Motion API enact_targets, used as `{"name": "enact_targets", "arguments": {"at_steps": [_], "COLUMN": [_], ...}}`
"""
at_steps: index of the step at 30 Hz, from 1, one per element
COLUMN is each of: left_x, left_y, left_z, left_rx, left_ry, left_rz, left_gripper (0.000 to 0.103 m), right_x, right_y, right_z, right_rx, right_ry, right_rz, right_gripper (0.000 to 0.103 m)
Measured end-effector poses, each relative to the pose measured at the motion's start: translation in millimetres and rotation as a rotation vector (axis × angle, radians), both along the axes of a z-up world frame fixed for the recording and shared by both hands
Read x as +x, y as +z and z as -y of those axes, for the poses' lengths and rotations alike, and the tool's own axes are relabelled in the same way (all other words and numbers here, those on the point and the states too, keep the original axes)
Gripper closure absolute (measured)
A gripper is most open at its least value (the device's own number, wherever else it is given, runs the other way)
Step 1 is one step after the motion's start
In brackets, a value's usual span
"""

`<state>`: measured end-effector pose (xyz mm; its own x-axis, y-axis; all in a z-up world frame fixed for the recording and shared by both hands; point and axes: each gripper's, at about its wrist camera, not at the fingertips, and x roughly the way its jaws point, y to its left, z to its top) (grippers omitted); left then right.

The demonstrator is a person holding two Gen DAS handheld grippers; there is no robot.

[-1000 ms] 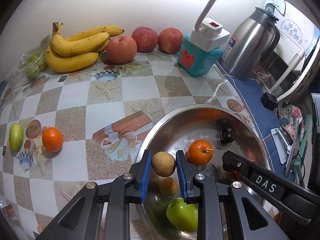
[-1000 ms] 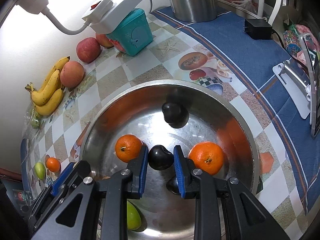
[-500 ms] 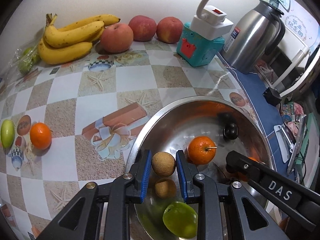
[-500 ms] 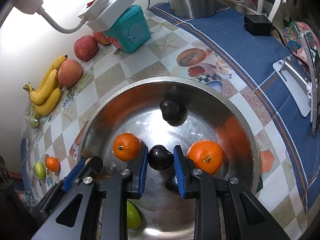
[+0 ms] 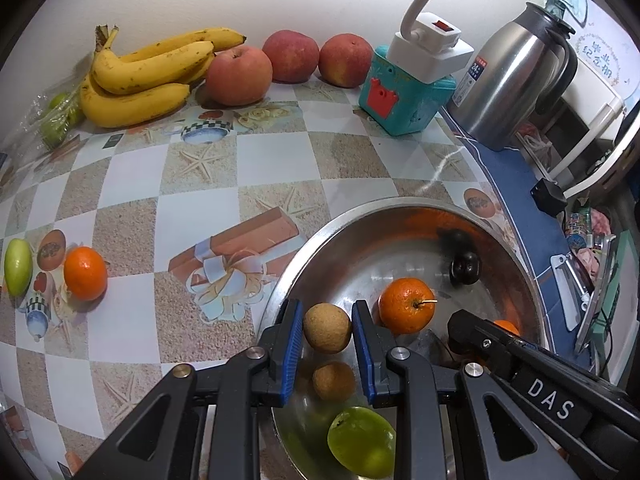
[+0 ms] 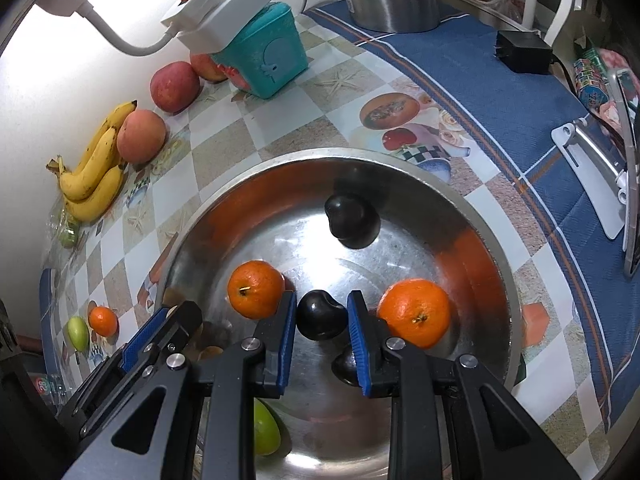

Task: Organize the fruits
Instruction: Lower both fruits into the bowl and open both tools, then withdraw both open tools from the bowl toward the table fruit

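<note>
Table point(image 5: 120, 208) carries a steel bowl point(image 6: 496, 264), the collecting spot for small fruit. Bananas point(image 5: 148, 76) and apples point(image 5: 238, 76) sit by the wall, well apart. Orange point(image 5: 85, 273) and green fruit point(image 5: 17, 266) lie outside the bowl, likely next. Left tool point(image 5: 327, 330) clenched on a brown round fruit point(image 5: 327, 328) over the bowl; right tool point(image 6: 321, 316) clenched on a dark fruit point(image 6: 321, 315) between two bowl oranges point(image 6: 255, 289), tight drop space.
</note>
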<state>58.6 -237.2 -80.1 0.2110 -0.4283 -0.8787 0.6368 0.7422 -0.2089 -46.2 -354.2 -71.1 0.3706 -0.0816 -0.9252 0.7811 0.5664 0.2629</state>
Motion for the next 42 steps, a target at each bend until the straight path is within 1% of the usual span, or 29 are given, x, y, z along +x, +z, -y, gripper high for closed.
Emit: {"name": "enact_targets", "arguments": {"at_steps": [9, 11, 12, 13, 20, 25, 29, 33, 35, 38, 42], "left_x": [-1.4, -1.9, -1.8, -1.9, -2.7, 2.0, 10.6, 19.2, 26.7, 38.6, 51.3], "left_y": [1.3, 1.9, 2.3, 3.0, 17.5, 29.0, 33.5, 34.0, 32.1, 25.2, 16.9], "left_z": [-0.5, -0.7, -1.0, -1.4, -6.1, -14.6, -27.4, -40.0, -49.9, -69.4, -97.0], "left_rx": [0.005, 0.007, 0.005, 0.001, -0.025, -0.027, -0.026, -0.006, 0.011, 0.076, 0.107], "left_ry": [0.000, 0.000, 0.001, 0.001, 0.005, 0.033, 0.081, 0.132, 0.183, 0.285, 0.387], "left_rz": [0.003, 0.003, 0.001, -0.002, 0.003, 0.005, -0.010, -0.026, -0.050, -0.093, -0.137], "left_gripper": [0.074, 0.074, 0.073, 0.072, 0.071, 0.071, 0.071, 0.071, 0.071, 0.071, 0.071], "right_x": [3.4, 4.7, 4.7, 4.2, 0.6, -2.0, -2.3, 1.1, 3.2, 7.6, 16.4], "right_y": [1.5, 1.3, 2.4, 3.8, 22.2, 31.9, 32.5, 28.6, 27.9, 29.0, 32.4], "right_z": [-1.6, -2.0, -2.2, -1.9, 0.0, 0.0, -0.6, -3.6, -6.1, -11.2, -20.4], "right_rx": [-0.017, -0.020, -0.026, -0.031, -0.066, -0.083, -0.081, -0.068, -0.068, -0.073, -0.079], "right_ry": [0.017, 0.019, 0.018, 0.015, 0.013, 0.007, 0.008, 0.025, 0.036, 0.056, 0.095], "right_rz": [-0.021, -0.027, -0.027, -0.028, 0.006, 0.025, 0.026, 0.020, 0.015, 0.012, 0.018], "right_gripper": [0.076, 0.070, 0.061, 0.060, 0.060, 0.060, 0.060, 0.060, 0.060, 0.060, 0.060]}}
